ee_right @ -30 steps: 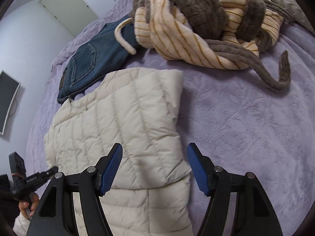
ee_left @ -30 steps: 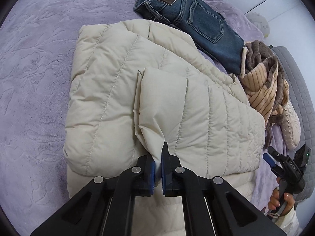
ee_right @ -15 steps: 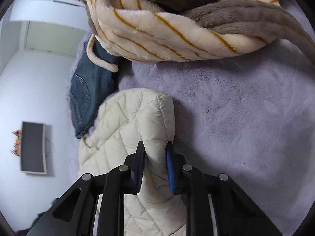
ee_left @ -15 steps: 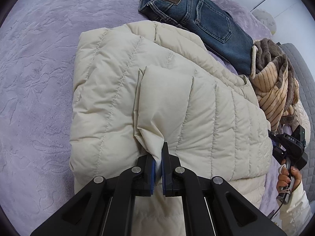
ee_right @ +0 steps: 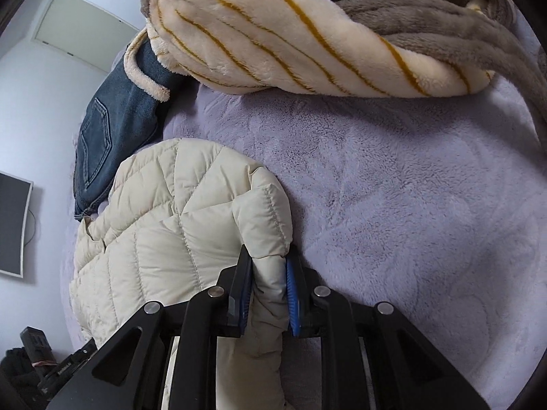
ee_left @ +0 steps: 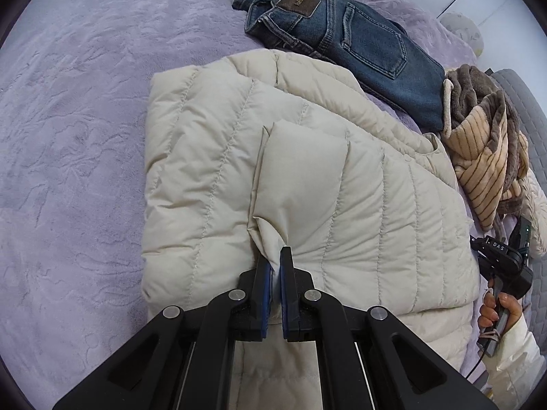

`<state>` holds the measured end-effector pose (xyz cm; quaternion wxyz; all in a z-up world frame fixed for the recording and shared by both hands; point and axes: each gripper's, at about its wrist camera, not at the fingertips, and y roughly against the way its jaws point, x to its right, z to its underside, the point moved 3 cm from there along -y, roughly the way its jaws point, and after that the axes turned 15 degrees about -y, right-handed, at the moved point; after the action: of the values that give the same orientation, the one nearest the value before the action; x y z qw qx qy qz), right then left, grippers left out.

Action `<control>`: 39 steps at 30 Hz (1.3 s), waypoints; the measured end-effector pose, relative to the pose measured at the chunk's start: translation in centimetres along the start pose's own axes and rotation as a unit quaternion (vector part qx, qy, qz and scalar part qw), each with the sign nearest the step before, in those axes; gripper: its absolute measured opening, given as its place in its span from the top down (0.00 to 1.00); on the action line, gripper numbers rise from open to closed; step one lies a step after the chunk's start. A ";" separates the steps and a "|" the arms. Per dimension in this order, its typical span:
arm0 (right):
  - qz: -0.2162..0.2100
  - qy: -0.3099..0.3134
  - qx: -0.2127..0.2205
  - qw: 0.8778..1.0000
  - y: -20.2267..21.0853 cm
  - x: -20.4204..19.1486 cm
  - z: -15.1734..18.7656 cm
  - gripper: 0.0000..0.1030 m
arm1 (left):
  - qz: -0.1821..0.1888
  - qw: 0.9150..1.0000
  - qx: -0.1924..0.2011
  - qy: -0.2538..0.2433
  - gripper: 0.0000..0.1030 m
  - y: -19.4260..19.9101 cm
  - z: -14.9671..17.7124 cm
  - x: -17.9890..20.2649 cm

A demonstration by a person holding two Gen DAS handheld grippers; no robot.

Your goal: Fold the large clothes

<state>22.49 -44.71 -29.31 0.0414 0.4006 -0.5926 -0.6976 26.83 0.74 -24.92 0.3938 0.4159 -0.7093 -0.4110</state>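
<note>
Pinching cream puffer jacket [ee_left: 307, 188] on purple bedspread [ee_left: 68, 136]: left gripper [ee_left: 276, 259] clamped narrow on cuff, right gripper [ee_right: 268, 266] squeezing padded edge. Looks light, soft, springy, slick shell; best gripped at seams or cuffs, bulk likely puffs back.

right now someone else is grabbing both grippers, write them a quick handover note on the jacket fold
Left gripper: shut on a pinch of the cream quilted puffer jacket, near its middle.
Right gripper: shut on a thick padded edge of the same jacket.
The jacket lies partly folded on the purple fleece bedspread; blue denim jeans and a striped plush robe lie unfolded beyond it.
Left to do: finish the jacket fold, then the other garments.
</note>
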 end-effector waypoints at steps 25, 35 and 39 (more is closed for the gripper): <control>0.056 0.085 0.038 0.994 5.2 -0.9 6.5 0.81 | -0.054 0.996 0.005 -0.070 0.94 -1.9 -1.6 1.5; 0.076 0.038 0.040 0.996 6.7 2.0 6.9 0.81 | -0.073 0.996 0.001 -0.044 0.94 -0.1 -1.3 0.1; 0.078 0.025 0.041 0.996 8.4 2.1 7.0 0.79 | -0.088 0.995 -0.005 -0.041 0.94 1.7 -0.6 -0.2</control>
<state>13.28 -42.78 -23.32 0.0936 0.3718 -0.6491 -0.6571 26.99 1.28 -23.22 0.3290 0.4575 -0.6834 -0.4641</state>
